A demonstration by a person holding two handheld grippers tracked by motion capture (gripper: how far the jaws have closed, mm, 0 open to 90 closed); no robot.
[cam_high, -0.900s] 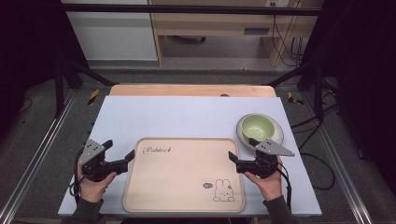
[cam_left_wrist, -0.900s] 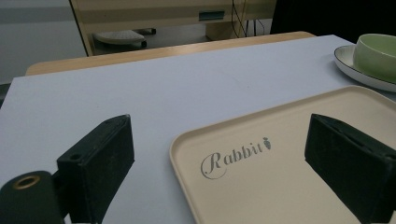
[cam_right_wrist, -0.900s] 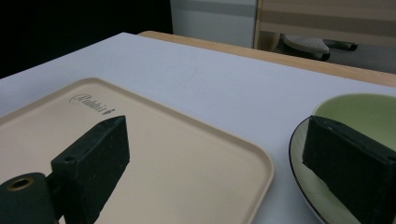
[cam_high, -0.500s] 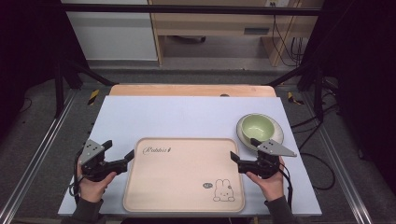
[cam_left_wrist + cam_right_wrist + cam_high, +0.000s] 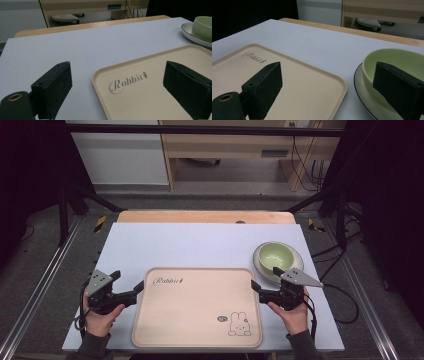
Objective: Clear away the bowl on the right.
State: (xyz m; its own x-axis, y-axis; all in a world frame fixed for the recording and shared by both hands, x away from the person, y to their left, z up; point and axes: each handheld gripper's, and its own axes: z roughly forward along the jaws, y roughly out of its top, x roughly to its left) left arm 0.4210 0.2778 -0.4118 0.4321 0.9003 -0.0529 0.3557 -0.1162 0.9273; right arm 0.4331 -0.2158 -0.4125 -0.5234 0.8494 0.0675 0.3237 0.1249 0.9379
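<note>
Low in the high view's frame, the beige tray [image 5: 197, 307] lies flat at centre. The left gripper [image 5: 137, 290] at its left edge and the right gripper [image 5: 255, 287] at its right edge both have jaws apart, gripping nothing. Farther up right sits a green bowl [image 5: 274, 256] on a plate [image 5: 295, 257].

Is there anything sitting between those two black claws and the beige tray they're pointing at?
Nothing visible: the left gripper and right gripper both sit open right at the tray's side edges. The green bowl stands behind the right one, off the path.
</note>
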